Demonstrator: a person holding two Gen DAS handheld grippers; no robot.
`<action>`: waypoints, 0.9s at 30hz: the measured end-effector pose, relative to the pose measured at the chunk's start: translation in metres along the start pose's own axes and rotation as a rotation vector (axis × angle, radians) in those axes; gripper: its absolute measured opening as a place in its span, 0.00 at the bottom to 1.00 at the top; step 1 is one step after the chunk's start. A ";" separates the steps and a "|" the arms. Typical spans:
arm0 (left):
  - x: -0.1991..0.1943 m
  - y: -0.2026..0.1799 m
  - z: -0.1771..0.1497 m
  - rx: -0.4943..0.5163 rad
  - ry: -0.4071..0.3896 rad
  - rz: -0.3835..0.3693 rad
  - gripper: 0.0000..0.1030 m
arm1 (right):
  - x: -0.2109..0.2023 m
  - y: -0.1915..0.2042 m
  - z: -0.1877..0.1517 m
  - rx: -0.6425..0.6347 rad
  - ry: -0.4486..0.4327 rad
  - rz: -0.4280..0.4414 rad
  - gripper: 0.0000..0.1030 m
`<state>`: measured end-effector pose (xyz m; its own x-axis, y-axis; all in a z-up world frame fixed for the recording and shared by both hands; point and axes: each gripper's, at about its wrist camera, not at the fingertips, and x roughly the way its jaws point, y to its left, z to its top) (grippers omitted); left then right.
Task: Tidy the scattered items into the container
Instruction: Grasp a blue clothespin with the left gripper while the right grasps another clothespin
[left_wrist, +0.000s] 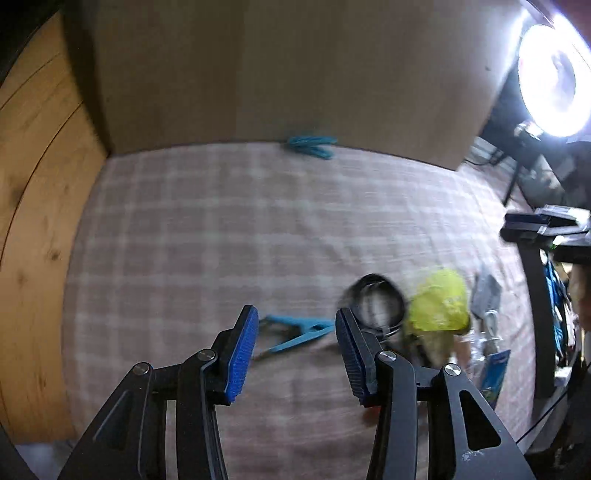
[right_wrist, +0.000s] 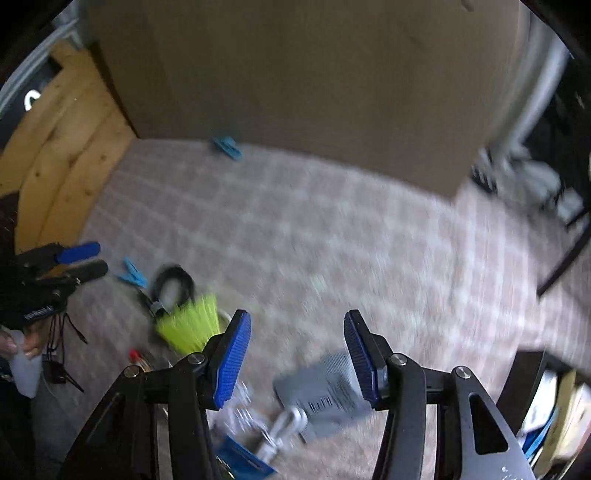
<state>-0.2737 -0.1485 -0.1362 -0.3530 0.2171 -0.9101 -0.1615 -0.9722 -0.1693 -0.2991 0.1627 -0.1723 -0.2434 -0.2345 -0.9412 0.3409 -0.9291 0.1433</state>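
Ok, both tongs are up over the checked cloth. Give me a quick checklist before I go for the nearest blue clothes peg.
1. Left tongs empty: ok, nothing between the pads.
2. Right tongs empty: ok.
3. Nearest blue clothes peg in sight: ok, lying flat on the checked cloth below the left tongs.
4. Peg clear of neighbours: ok, black coiled item lies beside it, apart.
5. Second blue peg located: ok, against the far cardboard wall.
6. Container located: cannot tell, none clearly in view.

Black hand-held gripper (left_wrist: 295, 354), blue ribbed pads (left_wrist: 242, 354)
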 end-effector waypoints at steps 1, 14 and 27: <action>0.002 0.005 -0.001 -0.008 0.007 0.004 0.46 | -0.002 0.008 0.010 -0.019 -0.010 0.001 0.47; 0.039 -0.020 -0.003 0.164 0.035 0.019 0.46 | 0.047 0.070 0.143 -0.178 -0.028 0.011 0.47; 0.064 -0.033 0.011 0.352 0.095 -0.022 0.49 | 0.120 0.075 0.184 -0.117 0.058 0.027 0.47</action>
<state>-0.3013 -0.1013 -0.1844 -0.2613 0.2126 -0.9415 -0.4813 -0.8742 -0.0638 -0.4702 0.0123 -0.2184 -0.1811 -0.2390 -0.9540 0.4510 -0.8822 0.1354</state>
